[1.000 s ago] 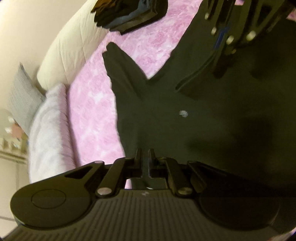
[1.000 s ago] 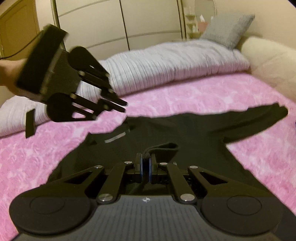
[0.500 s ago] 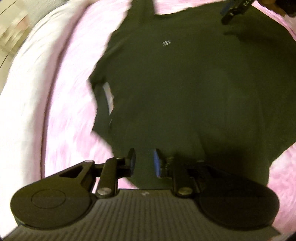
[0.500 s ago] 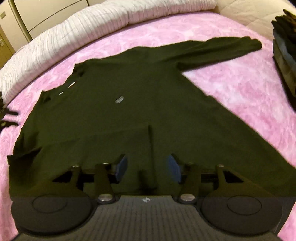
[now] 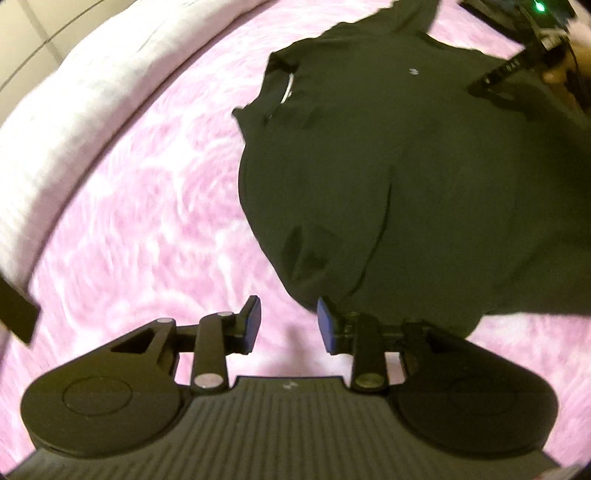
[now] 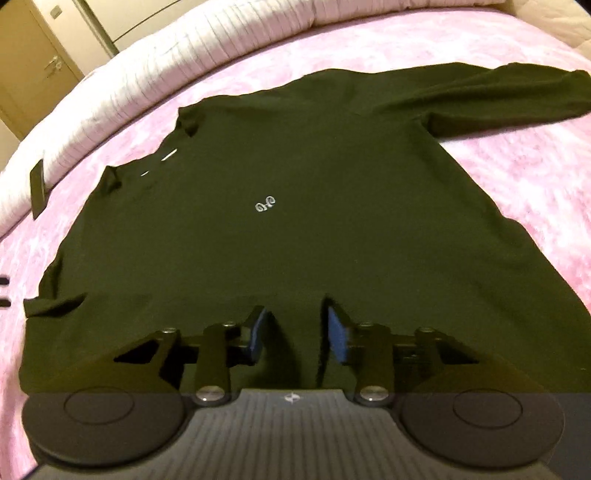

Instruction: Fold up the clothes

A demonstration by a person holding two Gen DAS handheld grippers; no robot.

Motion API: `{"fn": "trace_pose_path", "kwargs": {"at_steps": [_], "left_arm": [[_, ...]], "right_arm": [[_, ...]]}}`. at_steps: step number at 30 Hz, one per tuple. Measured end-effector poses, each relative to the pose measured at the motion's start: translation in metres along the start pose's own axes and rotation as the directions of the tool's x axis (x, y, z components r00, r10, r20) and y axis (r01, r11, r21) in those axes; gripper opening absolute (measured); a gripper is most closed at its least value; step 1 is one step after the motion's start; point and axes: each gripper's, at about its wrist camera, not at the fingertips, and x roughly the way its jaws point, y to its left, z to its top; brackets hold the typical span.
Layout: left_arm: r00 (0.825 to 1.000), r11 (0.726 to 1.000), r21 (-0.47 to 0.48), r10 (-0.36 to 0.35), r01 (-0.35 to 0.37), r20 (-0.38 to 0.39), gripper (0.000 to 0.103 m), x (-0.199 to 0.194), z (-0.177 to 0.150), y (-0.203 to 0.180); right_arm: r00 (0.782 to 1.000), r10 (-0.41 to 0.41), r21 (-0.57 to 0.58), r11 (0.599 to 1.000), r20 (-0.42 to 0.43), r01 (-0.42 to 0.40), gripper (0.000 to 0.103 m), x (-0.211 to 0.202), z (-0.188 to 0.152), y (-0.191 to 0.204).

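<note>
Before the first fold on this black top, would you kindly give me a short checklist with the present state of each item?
1. Black top spread flat on the pink bedspread: ok.
2. Left hand-held gripper open, nothing between its jaws: ok.
3. Right hand-held gripper open over the hem: ok.
4. Far sleeve stretched out: ok.
5. Near sleeve laid out: not ok, only a bunched cuff shows.
6. Hem edge straight: cannot tell, the right hand-held gripper hides it.

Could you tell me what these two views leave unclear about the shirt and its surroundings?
- Shirt hem: right wrist view, hidden behind the right gripper.
- One sleeve: only a folded bit shows at the left; its lie is unclear.
- Chest logo: too small to read.
- Dark pile: left wrist view, cut off by the top edge.
- Pink bedspread: pattern blurred there.
</note>
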Motion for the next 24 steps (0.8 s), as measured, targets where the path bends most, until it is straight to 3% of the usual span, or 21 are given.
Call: {"fn": "trace_pose_path", "kwargs": {"at_steps": [3,7,10,12,17,21,24], "left_arm": [[1.0,0.996,-0.088,-0.031,0.031,0.004,0.033,0.004,-0.004,0.004],[0.998,0.985,-0.16,-0.063,0.067,0.028,0.035,0.012,-0.001,0.004],[0.996,0.982,-0.172,-0.072,0.081,0.054,0.038,0.02,0.005,0.002],[0.996,0.99,-0.118,-0.073,0.079,0.054,0.038,0.025,0.009,-0.004],[0.995,0.996,0.008,-0.085,0.084,0.055,0.038,0.04,0.02,-0.017],[0.995,0.995,0.036,-0.091,0.089,0.047,0.038,0.058,0.026,-0.016],[0.995,0.996,0.014,-0.093,0.093,0.036,0.024,0.069,0.029,-0.007]], "right_arm": [[1.0,-0.008,0.046,0.999,-0.002,0.008,0.007,-0.005,0.002,-0.003],[0.999,-0.007,0.021,1.0,0.043,0.006,0.006,-0.03,0.012,0.01],[0.988,0.012,-0.022,1.0,0.154,-0.009,0.006,-0.06,0.029,0.026],[0.975,0.009,-0.046,0.999,0.223,0.001,0.006,-0.074,0.042,0.034],[0.972,0.011,-0.111,0.994,0.236,0.016,0.006,-0.073,0.064,0.044],[0.976,0.014,-0.154,0.988,0.217,0.02,0.006,-0.063,0.075,0.052],[0.977,0.024,-0.183,0.983,0.212,0.016,0.006,-0.063,0.075,0.056]]}}
